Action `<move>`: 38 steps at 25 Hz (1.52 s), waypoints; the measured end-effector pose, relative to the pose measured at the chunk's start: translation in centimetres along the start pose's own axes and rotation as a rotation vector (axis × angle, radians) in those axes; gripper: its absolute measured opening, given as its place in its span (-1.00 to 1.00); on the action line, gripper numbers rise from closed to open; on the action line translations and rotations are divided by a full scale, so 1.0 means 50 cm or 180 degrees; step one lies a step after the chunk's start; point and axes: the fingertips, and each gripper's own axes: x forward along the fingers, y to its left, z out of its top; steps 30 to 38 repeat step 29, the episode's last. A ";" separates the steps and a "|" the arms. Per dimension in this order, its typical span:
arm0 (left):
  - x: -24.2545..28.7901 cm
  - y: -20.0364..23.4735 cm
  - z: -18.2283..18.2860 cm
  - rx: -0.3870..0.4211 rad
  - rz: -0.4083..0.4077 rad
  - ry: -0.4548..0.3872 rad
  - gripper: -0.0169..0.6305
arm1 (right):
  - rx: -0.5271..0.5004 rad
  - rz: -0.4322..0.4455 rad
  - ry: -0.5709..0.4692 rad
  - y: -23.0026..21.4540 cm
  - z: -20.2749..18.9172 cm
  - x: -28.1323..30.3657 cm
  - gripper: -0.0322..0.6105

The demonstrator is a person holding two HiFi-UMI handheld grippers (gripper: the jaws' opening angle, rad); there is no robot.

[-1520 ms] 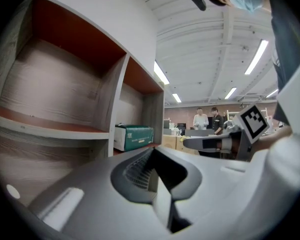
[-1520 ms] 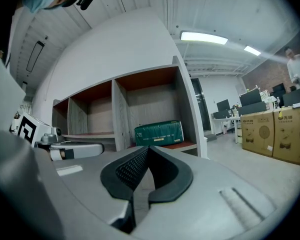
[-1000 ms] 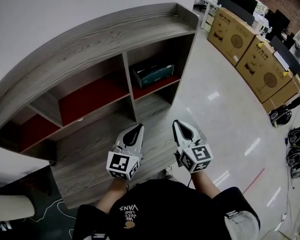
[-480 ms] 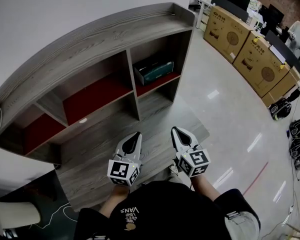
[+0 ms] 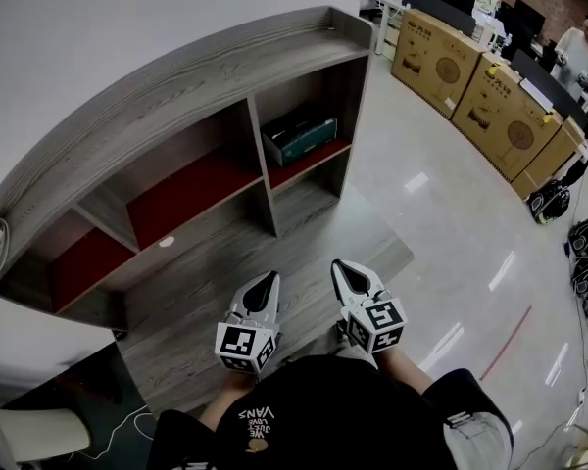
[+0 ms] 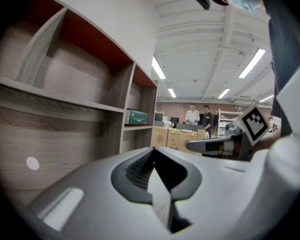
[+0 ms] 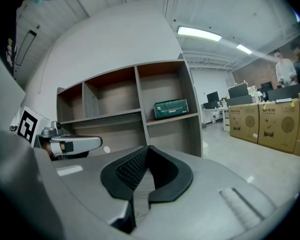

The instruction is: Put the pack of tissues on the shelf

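Near the body, the left gripper [image 5: 269,278] and right gripper [image 5: 339,266] sit side by side, each with jaws together on nothing. Beyond them stands the shelf [image 5: 176,74]. The green pack [image 5: 301,137] already lies in its upper right bay, on the red board, well apart from both grippers. The placing looks done, so this reads as the closing step. The next move calls only for keeping clear of the shelf. Far right, boxes [image 5: 441,52] line the floor
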 end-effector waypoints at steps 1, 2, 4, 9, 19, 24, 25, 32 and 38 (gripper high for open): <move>-0.003 0.000 -0.002 -0.0004 -0.0001 0.0003 -0.79 | -0.0006 -0.0008 0.0008 0.002 -0.003 -0.001 -0.89; -0.005 0.000 -0.006 -0.0013 -0.0002 0.0010 -0.79 | -0.0014 -0.0016 0.0019 0.004 -0.006 -0.003 -0.89; -0.009 -0.001 -0.013 -0.0029 -0.0009 0.0029 -0.79 | -0.0032 -0.0023 0.0046 0.009 -0.012 -0.004 -0.89; -0.018 -0.007 -0.028 -0.0092 -0.0018 0.0071 -0.79 | -0.0034 -0.0024 0.0117 0.016 -0.028 -0.009 -0.89; -0.032 0.000 -0.042 -0.0152 0.0042 0.0096 -0.79 | 0.0006 -0.0029 0.0217 0.023 -0.050 -0.007 -0.89; -0.035 -0.001 -0.050 -0.0134 0.0059 0.0167 -0.79 | 0.0018 -0.0028 0.0233 0.027 -0.055 -0.006 -0.89; -0.034 -0.001 -0.052 -0.0138 0.0054 0.0174 -0.79 | 0.0017 -0.0030 0.0238 0.026 -0.056 -0.005 -0.89; -0.028 0.002 -0.063 -0.0187 0.0059 0.0167 -0.79 | 0.0015 -0.0031 0.0252 0.023 -0.060 0.001 -0.89; -0.028 0.002 -0.063 -0.0187 0.0059 0.0167 -0.79 | 0.0015 -0.0031 0.0252 0.023 -0.060 0.001 -0.89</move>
